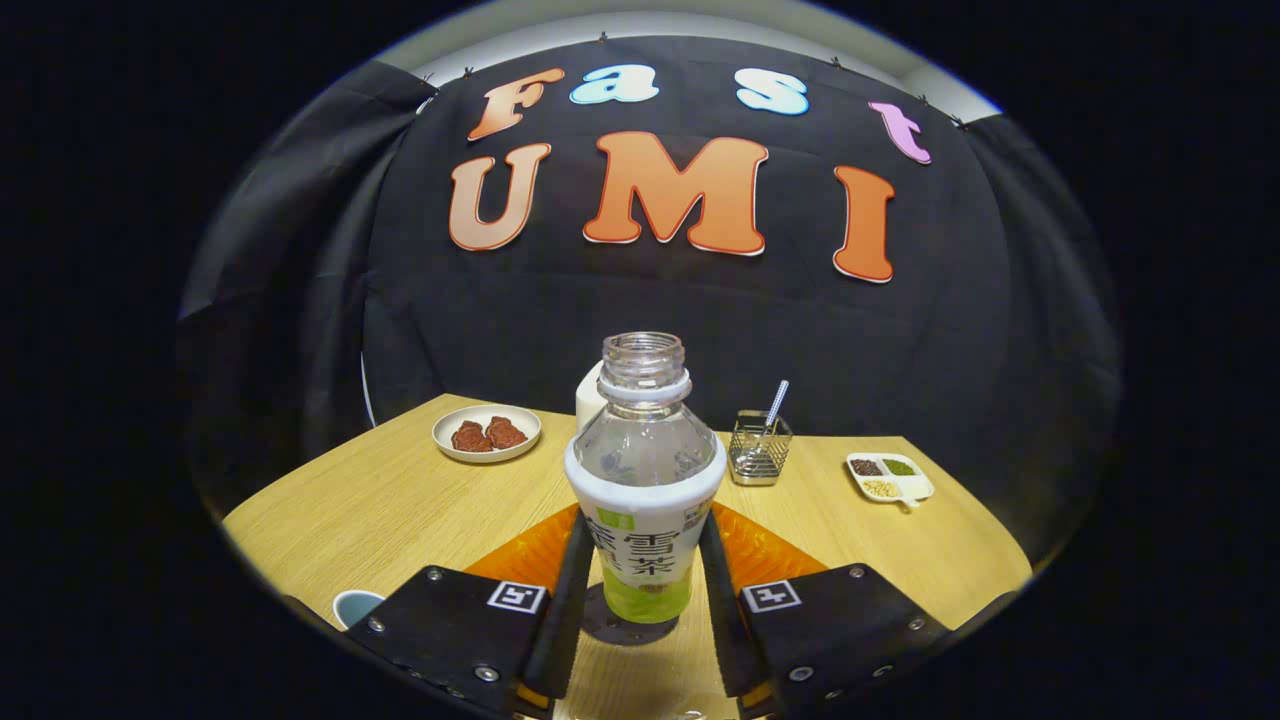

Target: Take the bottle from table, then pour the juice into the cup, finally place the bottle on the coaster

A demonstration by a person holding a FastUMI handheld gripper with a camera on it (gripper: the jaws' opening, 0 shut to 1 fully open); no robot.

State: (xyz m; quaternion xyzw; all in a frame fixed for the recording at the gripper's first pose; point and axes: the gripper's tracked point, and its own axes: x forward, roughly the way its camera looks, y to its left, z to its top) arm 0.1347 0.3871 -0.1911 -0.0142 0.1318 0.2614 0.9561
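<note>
A clear plastic bottle (645,480) with a white and green label stands upright, its cap off and its upper part looking empty. It rests on a dark round coaster (618,630) on the wooden table (380,500). My gripper (645,560) has one finger on each side of the label, both pressing against it. A pale blue cup (355,605) sits on the table just left of the left finger (570,590), partly cut off from sight.
Beyond the bottle: a white plate (487,433) with brown pieces of food to the left, a wire holder (759,448) with a straw to the right, and a small divided dish (889,477) of grains further right. A white container (588,400) is partly hidden behind the bottle.
</note>
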